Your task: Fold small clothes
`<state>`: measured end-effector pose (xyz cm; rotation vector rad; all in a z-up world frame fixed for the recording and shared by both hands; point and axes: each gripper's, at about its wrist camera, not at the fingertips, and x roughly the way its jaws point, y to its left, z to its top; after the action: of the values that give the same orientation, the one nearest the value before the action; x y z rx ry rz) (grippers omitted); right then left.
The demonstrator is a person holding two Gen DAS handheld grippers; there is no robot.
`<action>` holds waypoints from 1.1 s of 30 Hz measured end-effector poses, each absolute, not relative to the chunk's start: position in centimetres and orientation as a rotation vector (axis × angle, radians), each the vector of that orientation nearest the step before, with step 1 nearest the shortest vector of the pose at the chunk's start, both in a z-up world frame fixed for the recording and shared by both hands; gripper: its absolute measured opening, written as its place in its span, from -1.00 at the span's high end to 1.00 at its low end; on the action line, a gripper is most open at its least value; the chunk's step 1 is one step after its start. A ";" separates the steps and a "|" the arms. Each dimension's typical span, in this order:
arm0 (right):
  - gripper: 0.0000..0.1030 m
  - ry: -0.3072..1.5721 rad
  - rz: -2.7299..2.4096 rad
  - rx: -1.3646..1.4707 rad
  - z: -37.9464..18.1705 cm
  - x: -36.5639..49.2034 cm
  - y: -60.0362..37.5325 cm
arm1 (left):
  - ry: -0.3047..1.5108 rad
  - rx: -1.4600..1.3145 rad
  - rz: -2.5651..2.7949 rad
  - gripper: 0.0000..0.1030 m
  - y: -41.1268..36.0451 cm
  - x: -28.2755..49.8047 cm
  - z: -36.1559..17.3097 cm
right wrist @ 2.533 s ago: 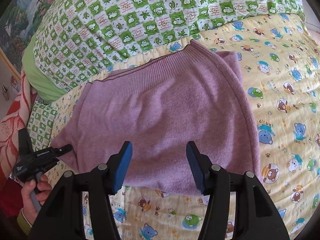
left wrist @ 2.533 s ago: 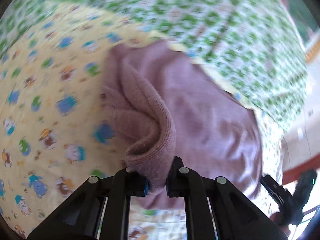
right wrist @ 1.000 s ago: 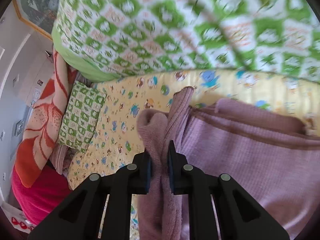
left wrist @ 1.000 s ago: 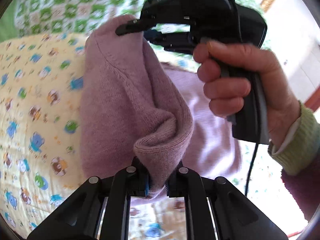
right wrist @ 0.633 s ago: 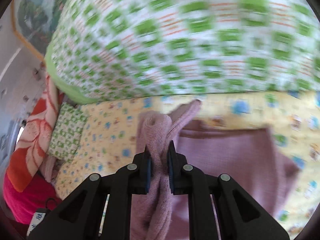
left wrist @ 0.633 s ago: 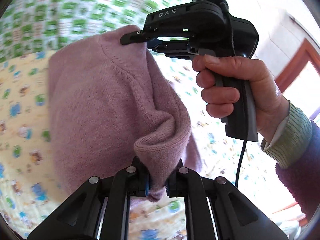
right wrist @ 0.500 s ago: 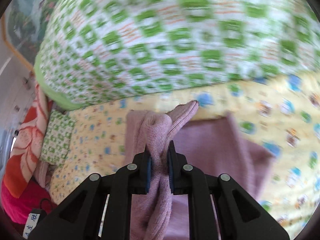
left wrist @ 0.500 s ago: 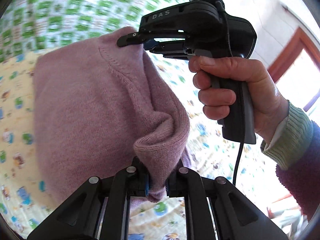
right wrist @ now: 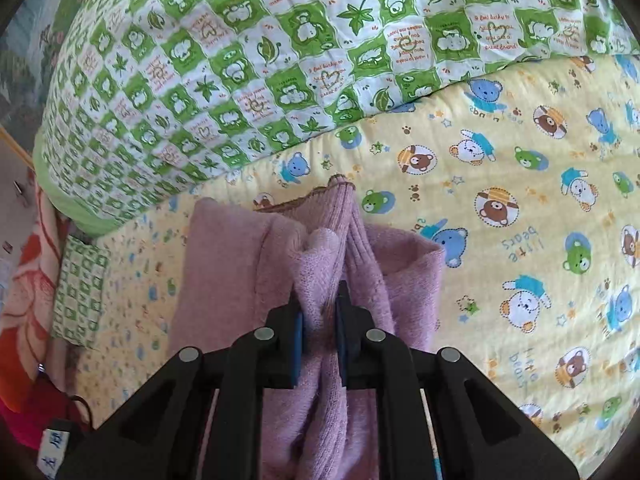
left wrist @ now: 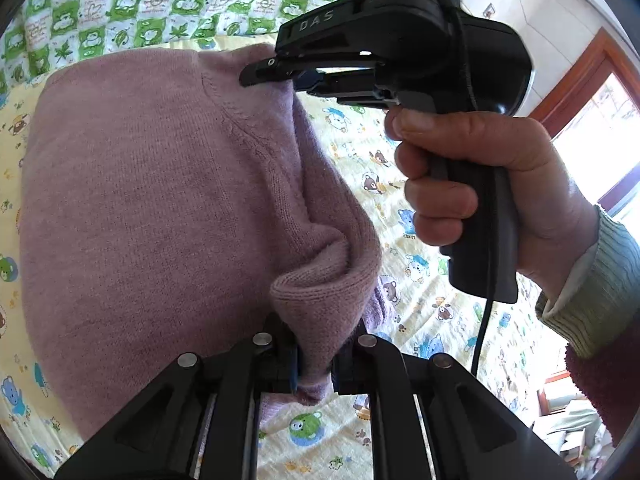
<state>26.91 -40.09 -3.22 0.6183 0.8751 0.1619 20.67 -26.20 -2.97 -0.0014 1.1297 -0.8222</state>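
Both grippers are clamped on the purple sweater [left wrist: 152, 200], which is lifted off the yellow bear sheet [right wrist: 520, 240]. The left gripper [left wrist: 314, 364] pinches a bunched fold near the bottom edge, and the right gripper [right wrist: 318, 320] has its jaws tight on a gathered ridge of knit. A green checked quilt [right wrist: 280, 60] sits just behind.

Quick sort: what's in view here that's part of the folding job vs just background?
In the job:
- purple knit garment, lifted, pinched at two spots
- left gripper, jaws shut on the knit
- right gripper, jaws shut on the knit
- right hand on the right gripper's handle

Just lying about:
- yellow bear-print sheet
- green checked quilt
- small green checked pillow
- orange floral blanket
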 end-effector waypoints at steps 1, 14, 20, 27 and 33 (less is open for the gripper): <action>0.72 0.877 0.156 0.629 -3.6 26.9 -40.4 | 1.131 0.004 -0.823 0.81 -26.5 20.5 -3.2; 0.30 0.870 0.073 0.709 -4.2 24.4 -41.9 | 1.197 -0.063 -0.847 0.13 -25.3 20.7 -3.5; 0.28 0.844 0.062 0.730 -2.6 20.5 -41.7 | 1.179 -0.103 -0.843 -0.06 -21.9 19.4 -1.1; 0.13 0.829 0.126 0.755 -2.0 16.4 -38.6 | 1.168 -0.187 -0.683 -0.34 -14.4 20.7 -0.7; 0.12 0.872 0.139 0.758 -3.8 16.5 -36.5 | 1.244 -0.302 -0.544 -0.35 -9.6 24.1 -3.1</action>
<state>16.50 -36.52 -3.81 0.7582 0.8721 0.1394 24.13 -9.58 -3.11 -0.3017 1.2439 -0.5438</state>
